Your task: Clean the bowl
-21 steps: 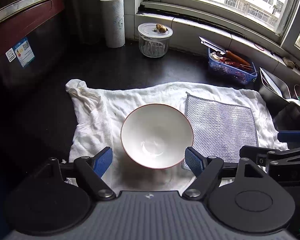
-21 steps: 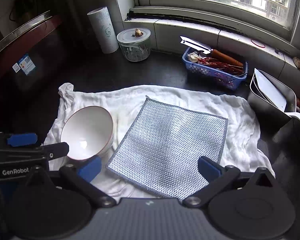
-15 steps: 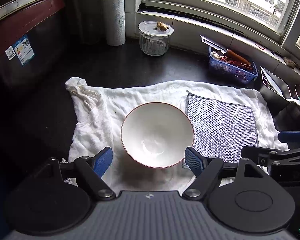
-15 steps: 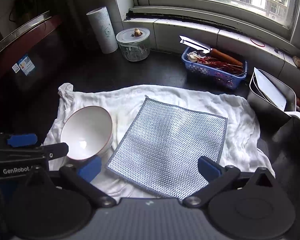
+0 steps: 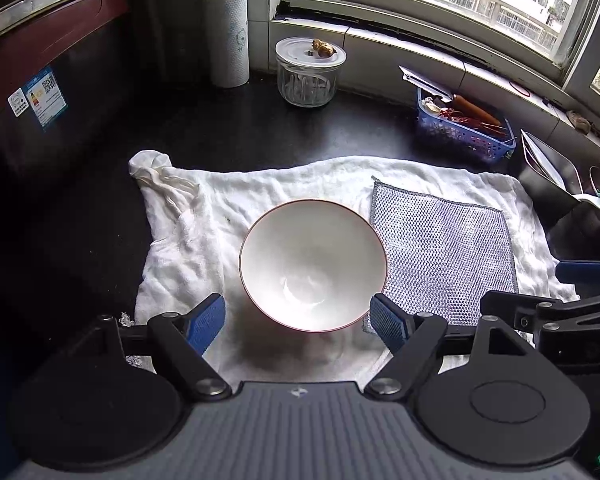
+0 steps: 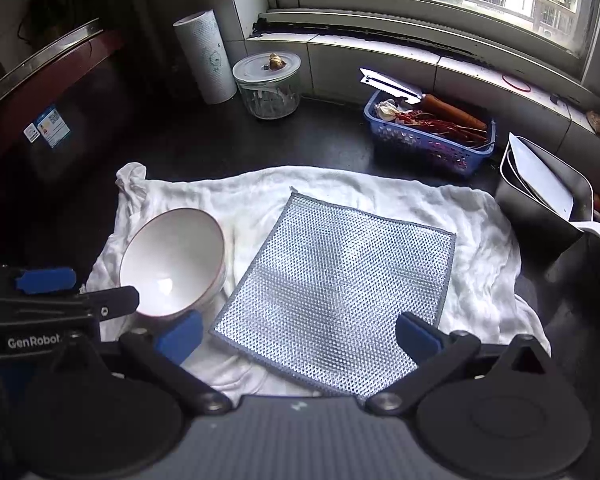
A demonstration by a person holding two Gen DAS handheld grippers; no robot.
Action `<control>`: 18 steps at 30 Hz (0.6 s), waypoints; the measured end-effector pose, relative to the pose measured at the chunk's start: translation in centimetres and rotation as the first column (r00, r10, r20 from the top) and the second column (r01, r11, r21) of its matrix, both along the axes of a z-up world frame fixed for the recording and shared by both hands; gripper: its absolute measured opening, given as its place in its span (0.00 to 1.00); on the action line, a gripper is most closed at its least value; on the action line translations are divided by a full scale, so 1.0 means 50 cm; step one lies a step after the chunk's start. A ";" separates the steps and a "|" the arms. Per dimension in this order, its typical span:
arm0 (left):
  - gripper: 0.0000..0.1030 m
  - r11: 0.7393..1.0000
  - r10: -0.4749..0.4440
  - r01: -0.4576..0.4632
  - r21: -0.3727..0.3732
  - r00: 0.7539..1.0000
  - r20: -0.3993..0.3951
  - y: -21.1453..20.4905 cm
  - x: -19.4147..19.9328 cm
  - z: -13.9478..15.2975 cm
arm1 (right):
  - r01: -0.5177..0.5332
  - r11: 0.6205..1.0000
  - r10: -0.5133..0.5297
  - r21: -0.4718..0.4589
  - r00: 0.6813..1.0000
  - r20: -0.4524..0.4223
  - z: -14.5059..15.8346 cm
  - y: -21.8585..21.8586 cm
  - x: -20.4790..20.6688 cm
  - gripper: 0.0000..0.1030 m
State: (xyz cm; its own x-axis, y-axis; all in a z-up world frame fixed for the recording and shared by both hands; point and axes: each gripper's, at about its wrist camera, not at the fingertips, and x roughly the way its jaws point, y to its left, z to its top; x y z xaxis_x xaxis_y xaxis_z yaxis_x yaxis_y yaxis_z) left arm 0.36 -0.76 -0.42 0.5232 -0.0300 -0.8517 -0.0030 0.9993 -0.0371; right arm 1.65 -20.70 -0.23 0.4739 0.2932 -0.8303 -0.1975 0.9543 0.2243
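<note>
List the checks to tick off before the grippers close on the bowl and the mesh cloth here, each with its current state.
1. Left gripper open wide enough for the white bowl: ok, its jaws stand either side of the near rim.
2. Right gripper open over the silver mesh dishcloth: ok.
3. Neither gripper holding anything: ok.
4. Bowl upright on the white towel: ok, though it looks slightly tilted in the right wrist view.
5. Dishcloth lying flat, clear of the bowl: ok.
6. Bowl interior dirty or clean: cannot tell, only glare shows.
</note>
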 end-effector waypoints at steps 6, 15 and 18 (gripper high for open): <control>0.77 1.000 0.002 -0.002 0.004 1.000 -0.008 0.000 -0.001 -0.001 | 0.003 1.000 -0.003 0.000 1.000 -0.002 -0.001 0.000 -0.003 0.99; 0.77 1.000 -0.001 0.001 0.001 1.000 -0.014 -0.001 -0.003 -0.007 | 0.002 1.000 -0.002 -0.001 1.000 -0.006 -0.003 -0.002 -0.002 0.99; 0.77 1.000 0.001 -0.001 0.001 1.000 -0.014 -0.003 -0.004 -0.007 | 0.002 1.000 -0.002 -0.001 1.000 -0.009 -0.003 -0.004 -0.001 0.99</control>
State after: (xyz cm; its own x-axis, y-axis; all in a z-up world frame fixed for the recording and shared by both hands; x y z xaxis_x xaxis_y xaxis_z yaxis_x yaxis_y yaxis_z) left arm 0.15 -0.91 -0.79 0.5111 -0.0284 -0.8591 -0.0048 0.9993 -0.0359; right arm 1.62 -20.91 -0.38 0.4674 0.2915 -0.8346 -0.1934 0.9549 0.2252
